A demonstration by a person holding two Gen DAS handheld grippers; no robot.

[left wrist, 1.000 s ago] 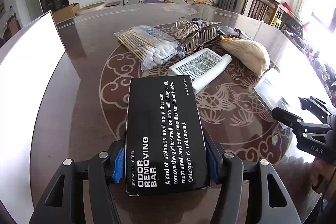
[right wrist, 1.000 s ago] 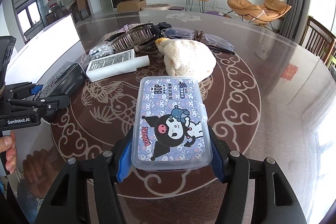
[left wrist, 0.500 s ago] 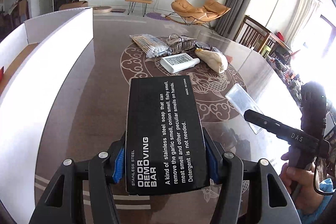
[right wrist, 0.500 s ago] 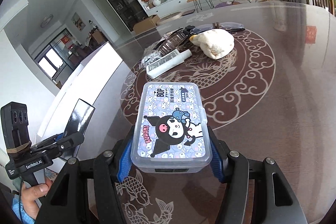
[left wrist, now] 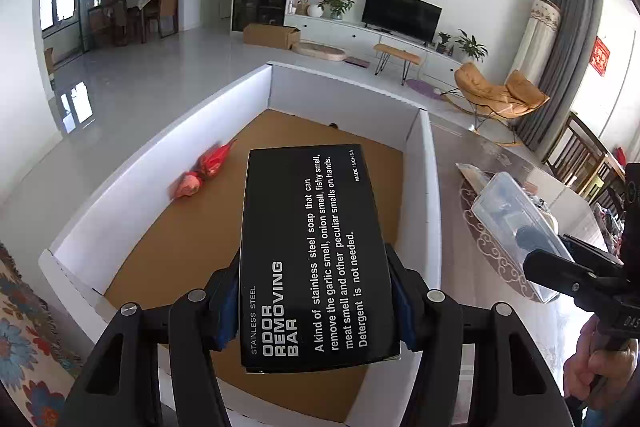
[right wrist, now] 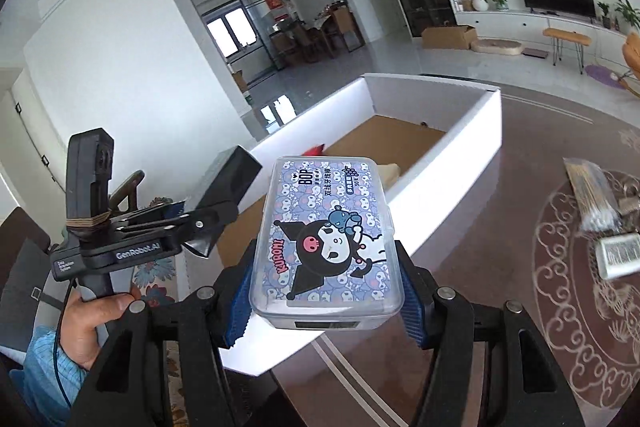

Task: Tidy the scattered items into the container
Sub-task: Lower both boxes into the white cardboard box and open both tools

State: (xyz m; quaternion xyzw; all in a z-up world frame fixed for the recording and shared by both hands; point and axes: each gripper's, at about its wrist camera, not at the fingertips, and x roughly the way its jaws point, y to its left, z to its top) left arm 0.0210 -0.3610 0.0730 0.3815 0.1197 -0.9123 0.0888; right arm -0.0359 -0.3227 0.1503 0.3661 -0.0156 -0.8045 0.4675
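My left gripper (left wrist: 316, 311), tilted down, pinches the black soap box (left wrist: 314, 251) over the brown floor of the white container (left wrist: 424, 187), w/ a red item (left wrist: 204, 171) by its far-left wall; I'd lower it before letting go. My right gripper (right wrist: 324, 299) pinches the cartoon plastic case (right wrist: 324, 239) short of the container's near-right wall (right wrist: 452, 163); it needs to clear the rim.

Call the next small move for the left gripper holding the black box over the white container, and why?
Probably lower it a little and open the jaws. The left gripper is shut on the black printed cardboard box, which hangs inside the rim of the white-walled, brown-floored container, over bare floor clear of the red wrapped item. The right gripper, holding the clear cartoon-printed plastic case, looks short of the wall.
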